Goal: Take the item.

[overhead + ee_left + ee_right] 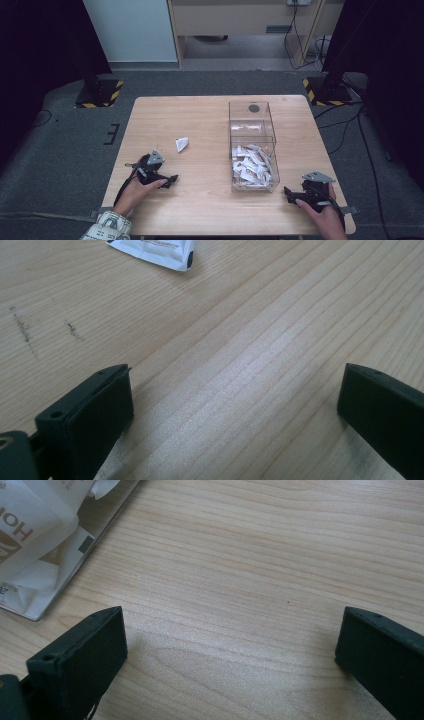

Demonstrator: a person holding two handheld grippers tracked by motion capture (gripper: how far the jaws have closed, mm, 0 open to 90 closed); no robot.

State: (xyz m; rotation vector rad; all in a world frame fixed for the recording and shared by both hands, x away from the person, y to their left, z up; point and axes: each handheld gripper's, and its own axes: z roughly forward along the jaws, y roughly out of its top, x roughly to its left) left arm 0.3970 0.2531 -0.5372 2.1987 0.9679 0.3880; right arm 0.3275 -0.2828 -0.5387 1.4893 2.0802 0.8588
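Note:
A small white packet (182,144) lies alone on the wooden table (200,120), left of a clear plastic box (252,145) holding several white packets (251,166). My left gripper (172,179) rests low at the table's near left, open, jaws wide apart over bare wood. In the left gripper view the packet (155,250) lies ahead of the gripper (235,400). My right gripper (286,192) rests at the near right, just beside the box's near corner, open (230,645) with nothing between its jaws. Box packets (35,535) show at the upper left of the right gripper view.
The box has two compartments; the far one (251,117) holds a single white scrap. Dark stands with yellow-black striped bases (97,92) flank the table's far corners. Cables (345,125) run over the grey floor at the right.

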